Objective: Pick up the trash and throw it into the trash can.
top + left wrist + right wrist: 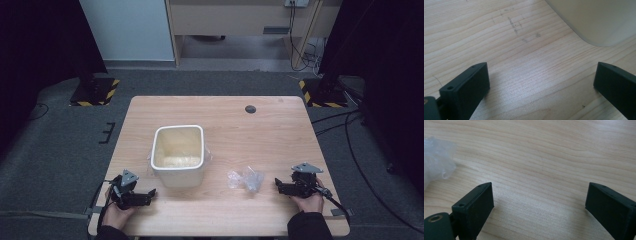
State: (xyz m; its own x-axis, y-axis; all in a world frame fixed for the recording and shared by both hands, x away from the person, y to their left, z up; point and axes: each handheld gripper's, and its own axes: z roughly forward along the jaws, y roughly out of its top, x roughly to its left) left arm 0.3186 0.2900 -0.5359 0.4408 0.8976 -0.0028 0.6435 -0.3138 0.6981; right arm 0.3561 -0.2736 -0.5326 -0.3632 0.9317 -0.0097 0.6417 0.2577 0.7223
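A crumpled clear plastic bag (245, 179) is seen lying on the near part of a pale wooden table (265, 130), between a cream rectangular plastic bin (178, 154) and the right gripper (276, 184), which rests near the table's front edge with its jaws pointed at the bag. In the right gripper view, those jaws are shown spread wide over bare wood with nothing between them, and a lobe of the bag (436, 160) is caught at the left edge, just beyond the left jaw. The left gripper (151, 192) is likewise held low at the bin's near left corner, jaws wide apart and empty, with the bin's rounded lower corner (599, 22) visible ahead of them.

The bag is judged to be almost weightless, soft and slippery: it would likely be pushed along the smooth wood rather than caught if nudged side-on, and a pinch on a single thin layer could slip free. A firmer hold is expected on the bunched, raised folds at its middle, where several layers can be squeezed together. The bin, light but stiff, may need steadying by its rim or wall.
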